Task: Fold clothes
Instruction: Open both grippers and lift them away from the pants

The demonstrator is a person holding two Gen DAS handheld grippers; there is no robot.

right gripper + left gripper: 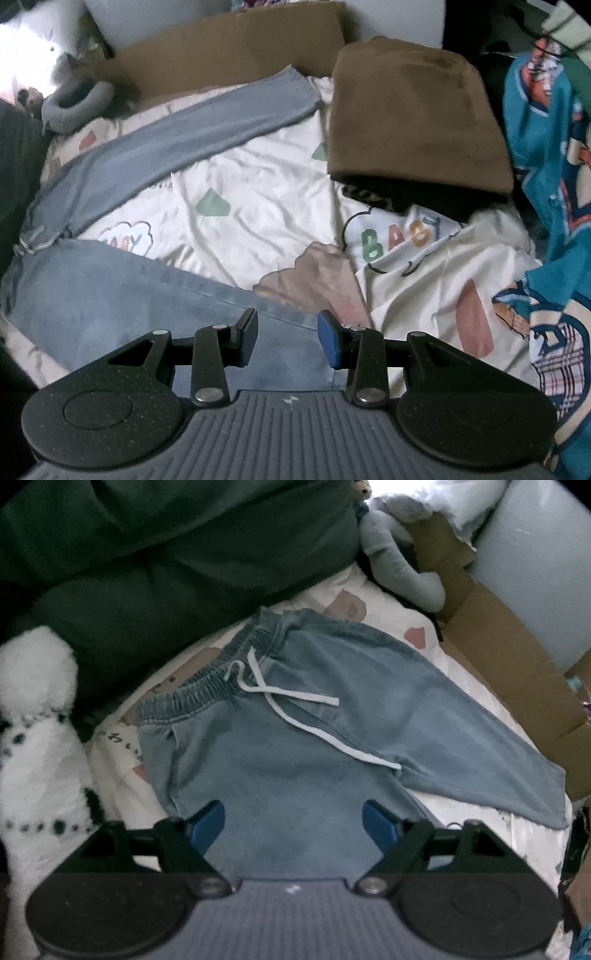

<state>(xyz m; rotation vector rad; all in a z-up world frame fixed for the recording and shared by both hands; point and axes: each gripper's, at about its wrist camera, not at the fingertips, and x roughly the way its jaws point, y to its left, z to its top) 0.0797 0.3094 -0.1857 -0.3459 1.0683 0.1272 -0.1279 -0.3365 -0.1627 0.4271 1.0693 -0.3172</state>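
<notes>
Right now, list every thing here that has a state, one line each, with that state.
denim pants: unfolded, spread flat on the sheet, legs splayed apart
drawstring: untied, ends loose across the front
brown garment: folded, lying on the sheet
teal printed garment: unfolded, bunched
left gripper: open, over the pants
right gripper: open, over a pant leg

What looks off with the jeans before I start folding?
The light blue jeans lie flat, but the legs splay apart in a V, with one leg angled toward the cardboard. The white drawstring trails loose across the front. Both grippers hover open, holding nothing.
</notes>
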